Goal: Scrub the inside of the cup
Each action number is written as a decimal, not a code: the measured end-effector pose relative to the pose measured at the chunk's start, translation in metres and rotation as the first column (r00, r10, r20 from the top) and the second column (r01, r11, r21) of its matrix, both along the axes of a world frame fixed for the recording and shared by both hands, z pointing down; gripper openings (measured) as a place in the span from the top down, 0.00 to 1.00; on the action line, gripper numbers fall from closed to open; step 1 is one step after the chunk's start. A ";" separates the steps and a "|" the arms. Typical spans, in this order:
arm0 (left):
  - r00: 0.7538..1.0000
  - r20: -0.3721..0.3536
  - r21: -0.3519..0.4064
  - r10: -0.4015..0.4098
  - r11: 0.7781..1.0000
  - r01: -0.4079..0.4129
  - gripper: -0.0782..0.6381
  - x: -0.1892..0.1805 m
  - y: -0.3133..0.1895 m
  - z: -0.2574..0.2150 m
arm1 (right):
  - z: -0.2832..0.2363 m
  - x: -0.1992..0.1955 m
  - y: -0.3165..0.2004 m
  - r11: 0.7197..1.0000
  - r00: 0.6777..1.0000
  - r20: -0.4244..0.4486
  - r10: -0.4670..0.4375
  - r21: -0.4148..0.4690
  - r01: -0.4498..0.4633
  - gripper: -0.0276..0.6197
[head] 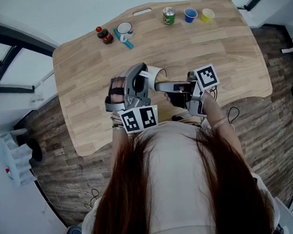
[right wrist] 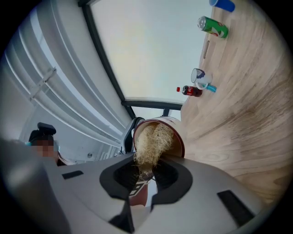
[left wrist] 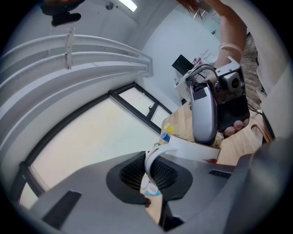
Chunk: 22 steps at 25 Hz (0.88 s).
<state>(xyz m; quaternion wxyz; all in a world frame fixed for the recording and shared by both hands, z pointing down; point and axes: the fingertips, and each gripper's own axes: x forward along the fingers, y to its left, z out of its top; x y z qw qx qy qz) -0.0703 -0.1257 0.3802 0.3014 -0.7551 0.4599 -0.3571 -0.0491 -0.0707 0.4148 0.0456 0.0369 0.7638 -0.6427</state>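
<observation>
Our right tongs (right wrist: 145, 176) pinch a scrubber (right wrist: 151, 139) hiding the cup (right wrist: 177, 136)'s inside; our left tongs (left wrist: 152, 177) grip its handle (left wrist: 147, 164).

Along the far edge of the wooden table (head: 221, 50) stand, from left to right, a small cola bottle (head: 104, 35), a white mug (head: 125, 29) with a blue-handled tool (head: 127, 44) just beside it, a green can (head: 169, 15), a blue cup (head: 191, 15) and a yellow cup (head: 207, 15).
</observation>
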 end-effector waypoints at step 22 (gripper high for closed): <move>0.998 -0.058 0.044 -0.014 0.999 0.017 0.86 -0.005 -0.001 -0.011 | -0.024 0.003 -0.013 0.977 0.955 0.248 0.160 -0.178 -0.117 0.84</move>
